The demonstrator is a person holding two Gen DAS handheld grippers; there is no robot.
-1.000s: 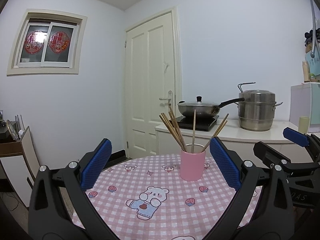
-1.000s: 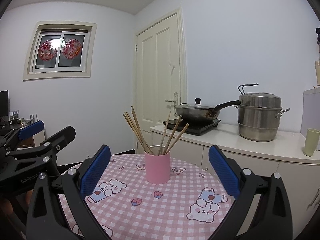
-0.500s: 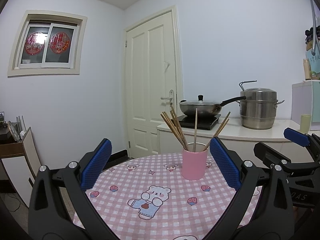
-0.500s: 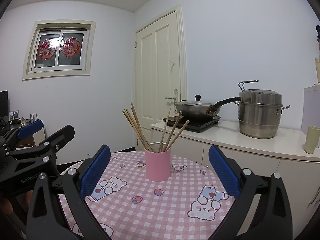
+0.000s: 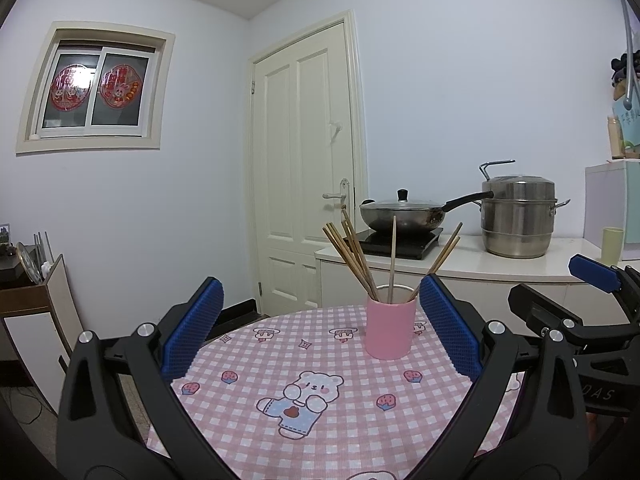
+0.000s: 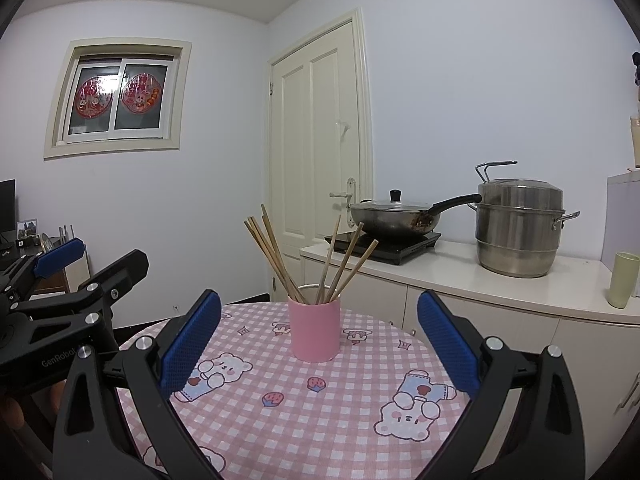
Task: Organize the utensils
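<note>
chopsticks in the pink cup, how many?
About 7, all standing in the pink cup: roughly four chopsticks fanned left, three leaning right. Overlap may hide more.

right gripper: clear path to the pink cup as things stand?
Probably yes. The right gripper is open and empty, and the pink cup stands upright ahead, between its fingers' line. Only bare tablecloth lies between. The chopsticks fan out above the rim, so a low approach looks safest.
</note>
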